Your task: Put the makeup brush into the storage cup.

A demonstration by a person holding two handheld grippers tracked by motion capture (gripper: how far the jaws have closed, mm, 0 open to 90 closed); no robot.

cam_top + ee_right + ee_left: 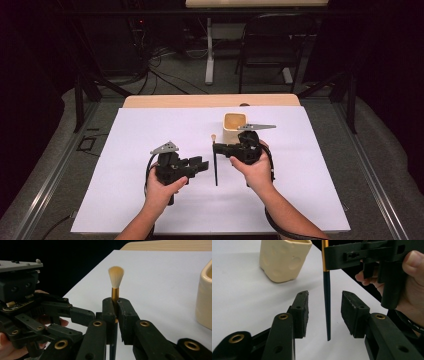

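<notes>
White tabletop (150,200), cream cup (234,125) upper centre. Right tongs (115,307) clenched on brush (116,277), held upright mid-frame. Left tongs (324,311) released, straddling the handle without contact. Risk: a lopsided squeeze could tilt the thin handle, slipping it from the right grip.

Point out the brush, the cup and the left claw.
brush (116,273): right gripper view, on the pale bristles.
cup (283,258): left gripper view, on its cream side wall.
left claw (324,312): left gripper view, midway between its fingertips.
</notes>
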